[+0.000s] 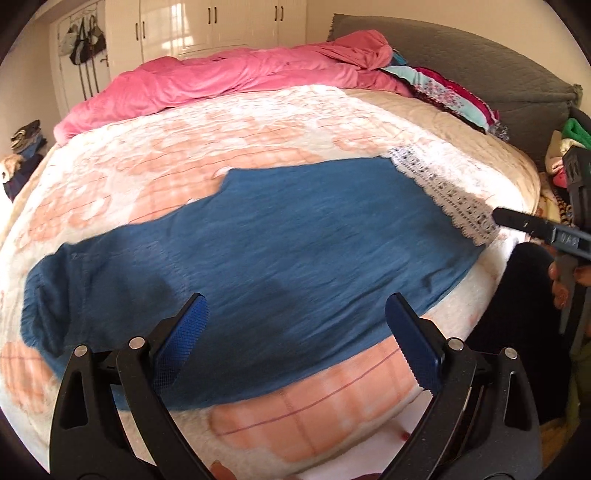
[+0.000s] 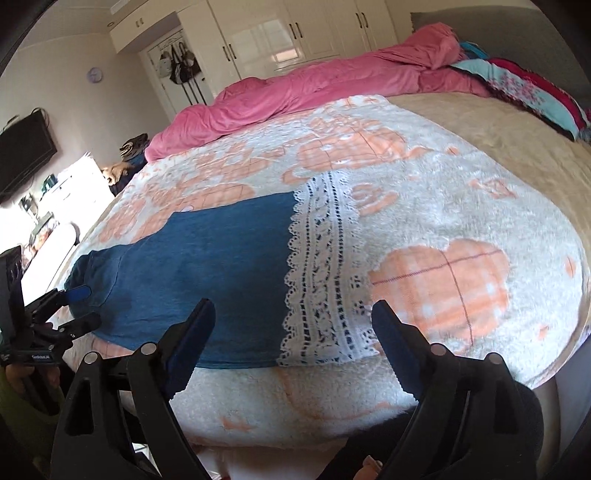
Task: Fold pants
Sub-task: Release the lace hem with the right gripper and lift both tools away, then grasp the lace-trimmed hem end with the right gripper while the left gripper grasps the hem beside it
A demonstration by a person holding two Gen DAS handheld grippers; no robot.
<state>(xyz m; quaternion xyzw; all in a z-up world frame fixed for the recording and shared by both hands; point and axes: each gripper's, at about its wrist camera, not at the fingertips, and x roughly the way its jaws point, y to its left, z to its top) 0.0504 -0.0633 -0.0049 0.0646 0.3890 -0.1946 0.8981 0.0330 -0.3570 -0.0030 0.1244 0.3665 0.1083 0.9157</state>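
Blue pants with a white lace hem lie flat on a white and peach fleece blanket on the bed, waist to the left, hem to the right. My left gripper is open and empty, just above the pants' near edge. My right gripper is open and empty, near the lace hem at the pants front corner. In the left wrist view the right gripper's fingers reach the hem. In the right wrist view the left gripper is open by the waist.
A pink duvet is heaped along the far side of the bed. Patterned pillows and a grey headboard are at the right. A clothes pile lies off the right edge. White wardrobes stand behind, a TV at left.
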